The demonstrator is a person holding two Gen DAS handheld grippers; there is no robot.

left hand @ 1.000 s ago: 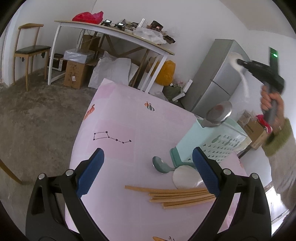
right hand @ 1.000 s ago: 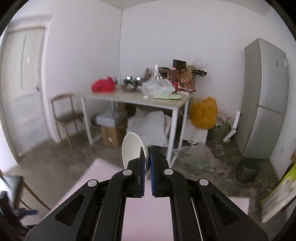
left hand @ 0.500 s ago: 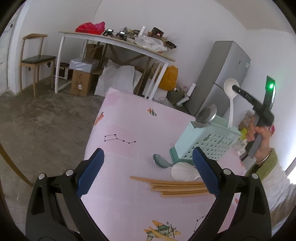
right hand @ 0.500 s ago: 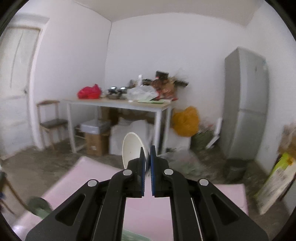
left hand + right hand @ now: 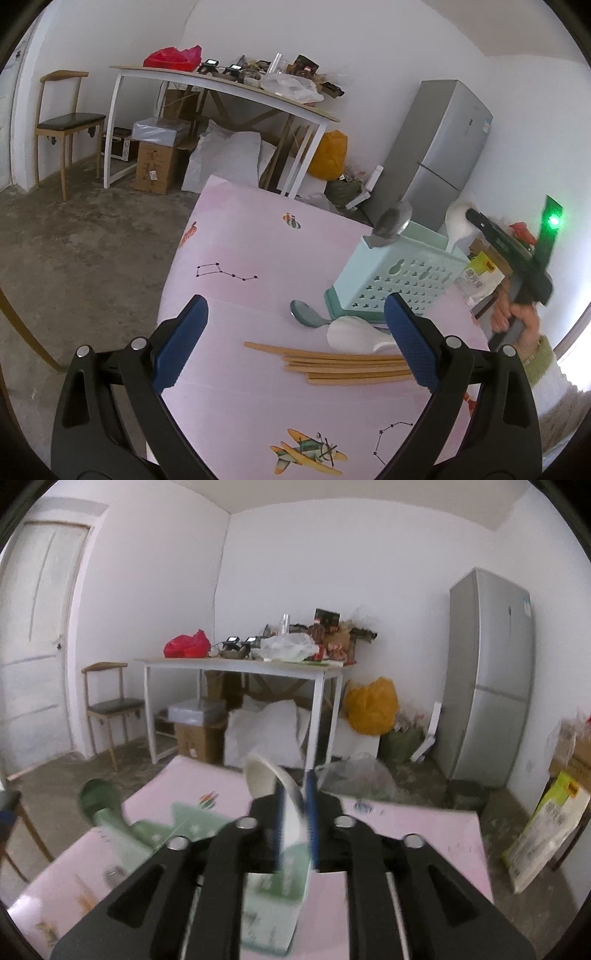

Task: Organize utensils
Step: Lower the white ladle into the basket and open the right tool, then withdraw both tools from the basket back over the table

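A white spoon (image 5: 275, 786) is being let go into the pale green basket (image 5: 402, 282) that stands on the pink table (image 5: 258, 251). In the right wrist view the right gripper (image 5: 295, 805) is seen with its jaws opening; the spoon's handle lies between them, a gap shows on either side, and the bowl points up toward 11 o'clock. Whether a pad is touching the handle cannot be told through the blur. In the left wrist view the same spoon (image 5: 456, 225) stands upright at the far rim of the basket, at 2 o'clock from the frame's middle, with the person's hand (image 5: 513, 317) below it on the grip.

1 grey spoon (image 5: 393, 221) is already leaning out of the basket's near corner. The left gripper (image 5: 295, 345) hangs wide open with nothing in it, above the things left on the table: a metal spoon (image 5: 304, 314) at 12 o'clock of it, a second white spoon (image 5: 354, 334) at 3 o'clock, and a bundle of wooden chopsticks (image 5: 332, 363) just below.

The step in hand is judged to be the drop of the white spoon. Next, the right gripper would need to be drawn up clear of the rim, and 1 of the loose pieces taken, most likely by its handle.
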